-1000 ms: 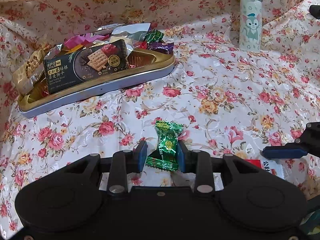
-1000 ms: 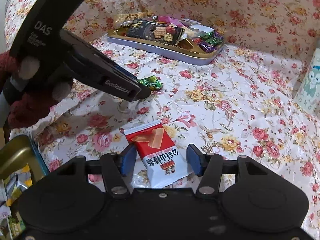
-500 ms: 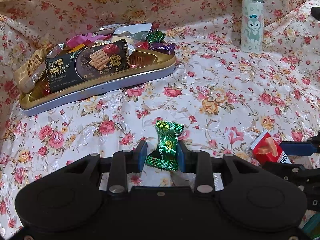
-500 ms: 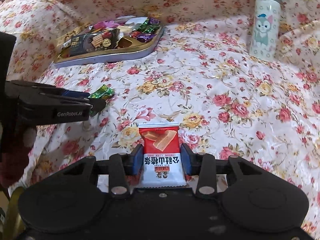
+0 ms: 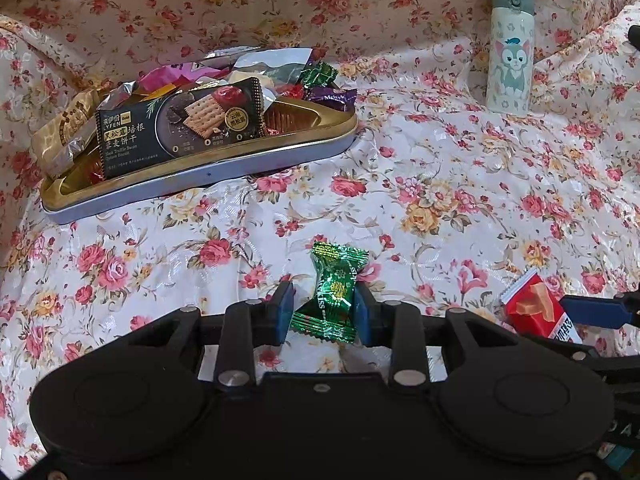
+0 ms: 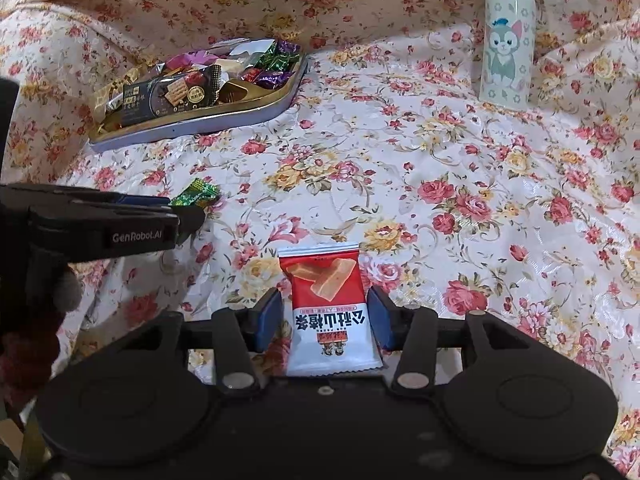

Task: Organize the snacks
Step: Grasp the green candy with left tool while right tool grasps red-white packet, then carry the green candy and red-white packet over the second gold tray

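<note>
Ahead and left of both hand-held grippers sits the tin (image 5: 208, 178), heaped with snacks. The left hand-held gripper (image 5: 323, 312) pinches a green candy (image 5: 334, 292) at its waist: light, crinkly, slippery foil, best held at the firm middle. The right hand-held gripper (image 6: 323, 316) straddles a red-and-white packet (image 6: 330, 312), its jaws having just opened a little, the left pad clear. The packet is soft and puffy; take it across its flat sides.

A cream cloth (image 5: 460, 184) with pink and yellow roses; a green foil candy (image 5: 334, 292); a red-and-white packet (image 6: 328, 304); a gold tin (image 5: 200, 168); blue fingers (image 6: 268, 318).
</note>
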{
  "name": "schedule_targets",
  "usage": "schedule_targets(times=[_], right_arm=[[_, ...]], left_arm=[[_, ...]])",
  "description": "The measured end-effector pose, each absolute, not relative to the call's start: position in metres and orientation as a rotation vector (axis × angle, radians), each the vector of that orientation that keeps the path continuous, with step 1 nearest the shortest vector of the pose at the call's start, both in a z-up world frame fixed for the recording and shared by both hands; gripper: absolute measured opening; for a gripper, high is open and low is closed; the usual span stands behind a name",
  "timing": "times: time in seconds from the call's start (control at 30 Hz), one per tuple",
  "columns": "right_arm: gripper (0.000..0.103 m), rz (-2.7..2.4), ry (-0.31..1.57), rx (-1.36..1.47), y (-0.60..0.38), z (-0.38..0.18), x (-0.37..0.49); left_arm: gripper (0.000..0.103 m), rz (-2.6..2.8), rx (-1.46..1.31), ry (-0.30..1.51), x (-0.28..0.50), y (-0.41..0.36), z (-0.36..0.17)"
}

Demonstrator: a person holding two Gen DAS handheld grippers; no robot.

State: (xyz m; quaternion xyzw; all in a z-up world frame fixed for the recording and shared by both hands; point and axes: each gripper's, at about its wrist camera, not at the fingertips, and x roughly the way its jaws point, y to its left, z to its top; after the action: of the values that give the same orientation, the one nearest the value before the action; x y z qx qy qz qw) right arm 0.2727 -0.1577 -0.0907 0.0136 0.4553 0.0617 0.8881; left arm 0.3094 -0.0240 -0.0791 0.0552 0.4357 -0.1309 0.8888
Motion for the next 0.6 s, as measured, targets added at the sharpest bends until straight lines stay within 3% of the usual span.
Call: schedule_targets(times=[0.37,0.5,0.6], right_arm=[[0.039,0.094,0.914,-0.011,-0.153,-0.0929,0.2665],[0.038,0.096,0.918,0.016,-0.1572,-0.0918,0.2655],[0.037,0.095,0.921,0.037,-0.159,-0.0905,0.2634]], left_arm=[[0.037,-0.242,0.078,0.899,0.31,-0.0249,-0.0791],[0.027,-0.241,0.068,0.9,0.3092,-0.0249,-0.0777],[0.025,-0.241,0.06,0.909,0.3086,-0.0249,-0.0765]])
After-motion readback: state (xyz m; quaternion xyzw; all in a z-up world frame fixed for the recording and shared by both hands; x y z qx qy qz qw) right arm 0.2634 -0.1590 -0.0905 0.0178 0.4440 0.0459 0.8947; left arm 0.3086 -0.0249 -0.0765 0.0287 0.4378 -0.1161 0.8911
